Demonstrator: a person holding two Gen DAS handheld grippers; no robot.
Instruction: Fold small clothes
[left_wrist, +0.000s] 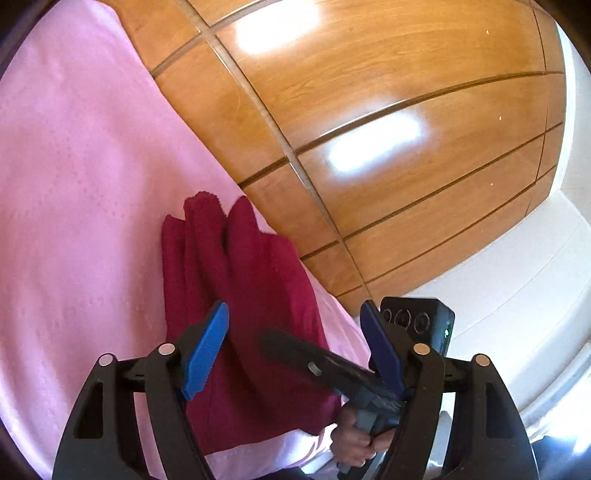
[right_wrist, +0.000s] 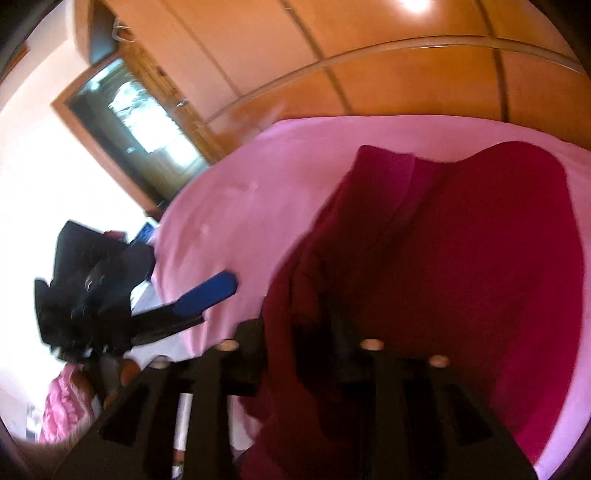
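Observation:
A dark red garment (left_wrist: 251, 280) lies partly folded, in long pleats, near the edge of a pink bed sheet (left_wrist: 74, 184). My left gripper (left_wrist: 295, 310) hovers over its near end, blue pads wide apart and gripping nothing. A black finger (left_wrist: 295, 350) of the right gripper crosses between them, low over the cloth, with a hand (left_wrist: 354, 439) on its handle. The right wrist view is blurred. There the garment (right_wrist: 480, 258) bunches over and between the fingers of my right gripper (right_wrist: 299, 332), which stand apart. A blue pad (right_wrist: 207, 293) of the left gripper shows at the left.
A glossy wooden wardrobe (left_wrist: 369, 110) runs close along the far side of the bed. Pale floor (left_wrist: 517, 277) lies beyond the bed's corner. In the right wrist view there is a wood-framed window or door (right_wrist: 140, 122) and pink clothing (right_wrist: 62, 406) low on the left.

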